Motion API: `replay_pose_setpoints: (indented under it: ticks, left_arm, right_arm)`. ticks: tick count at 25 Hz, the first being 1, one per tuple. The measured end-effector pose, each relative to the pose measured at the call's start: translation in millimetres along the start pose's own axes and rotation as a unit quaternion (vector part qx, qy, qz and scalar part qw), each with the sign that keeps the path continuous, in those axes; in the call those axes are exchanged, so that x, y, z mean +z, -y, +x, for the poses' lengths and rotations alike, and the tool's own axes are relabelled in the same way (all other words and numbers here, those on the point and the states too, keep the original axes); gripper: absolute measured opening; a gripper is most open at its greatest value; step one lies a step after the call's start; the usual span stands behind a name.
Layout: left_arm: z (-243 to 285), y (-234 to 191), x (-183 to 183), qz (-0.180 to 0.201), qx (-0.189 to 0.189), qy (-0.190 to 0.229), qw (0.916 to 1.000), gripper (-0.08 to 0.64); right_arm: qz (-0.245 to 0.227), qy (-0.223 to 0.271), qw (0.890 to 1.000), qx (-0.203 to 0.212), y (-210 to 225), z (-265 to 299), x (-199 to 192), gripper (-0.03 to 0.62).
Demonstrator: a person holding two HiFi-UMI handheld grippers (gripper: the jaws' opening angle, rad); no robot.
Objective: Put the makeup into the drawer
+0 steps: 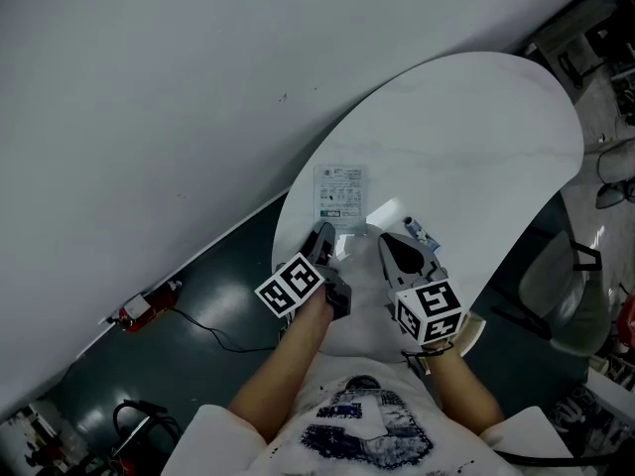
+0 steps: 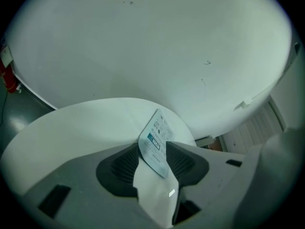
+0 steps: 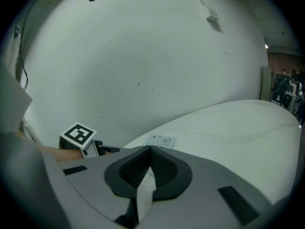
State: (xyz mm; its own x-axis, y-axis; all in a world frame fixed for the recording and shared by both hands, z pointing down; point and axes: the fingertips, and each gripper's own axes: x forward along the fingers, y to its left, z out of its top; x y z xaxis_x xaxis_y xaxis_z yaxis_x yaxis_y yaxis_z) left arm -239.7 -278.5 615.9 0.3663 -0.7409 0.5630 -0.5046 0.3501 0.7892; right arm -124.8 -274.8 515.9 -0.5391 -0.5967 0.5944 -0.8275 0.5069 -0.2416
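Makeup sachet (image 1: 340,194), flat and printed side up, lies on white round table (image 1: 476,147) near its wall-side edge, at 12 o'clock from the left gripper (image 1: 325,232). That gripper's jaws stand wide apart with the sachet's near corner in the gap; pad contact can't be confirmed. Right gripper (image 1: 389,242), at 3 o'clock of the left one, has its jaws closed together with nothing between them, over bare tabletop.

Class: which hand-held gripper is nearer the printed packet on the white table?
Left. The left hand-held gripper points its open jaws at the packet from close behind its near edge. The right hand-held gripper, shut, sits farther off to the packet's right.
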Motion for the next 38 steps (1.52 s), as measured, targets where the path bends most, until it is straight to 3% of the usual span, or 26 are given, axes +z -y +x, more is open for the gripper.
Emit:
replay_pose_setpoints:
  ticks: [18,32,38]
  left_arm:
    - [2,-15,4,0.046,0.063,0.001,0.9970,0.059]
    - [1,-15,7,0.050,0.066,0.010,0.9965,0.041]
    - [-7,-12,9,0.089,0.056,0.020,0.9943,0.040]
  right_arm:
    - [0.008,-0.003,1.000,-0.010,6,-4,-4,0.020]
    - [0.012,-0.001,1.000,-0.020,7,-15,-9,0.020]
    - [0.010,0.003,1.000,-0.026,2,-24,-14,0.021]
